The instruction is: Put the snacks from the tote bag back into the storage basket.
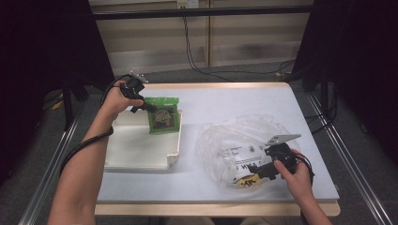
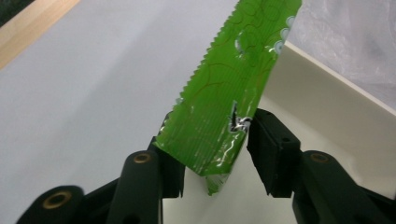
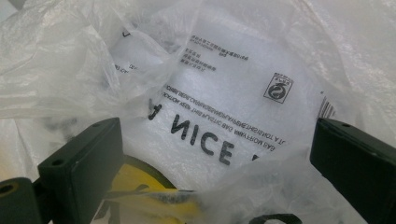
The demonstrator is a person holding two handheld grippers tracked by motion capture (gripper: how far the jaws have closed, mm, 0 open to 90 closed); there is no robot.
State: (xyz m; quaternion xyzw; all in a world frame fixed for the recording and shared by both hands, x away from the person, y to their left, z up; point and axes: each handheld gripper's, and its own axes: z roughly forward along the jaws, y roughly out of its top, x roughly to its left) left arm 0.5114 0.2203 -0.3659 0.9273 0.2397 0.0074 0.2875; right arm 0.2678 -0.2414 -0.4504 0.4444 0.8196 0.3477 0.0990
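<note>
While the left claw pinches the green packet over the white tray (near the tabletop's left edge), the right claw gapes wide at the plastic bag.

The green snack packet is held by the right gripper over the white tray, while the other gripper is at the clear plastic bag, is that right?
Not quite: the left gripper holds the green snack packet over the white tray, as the high view shows. The right gripper is at the clear plastic bag.

Lab recording booth: black curtains, metal frame rail, dangling cables.
</note>
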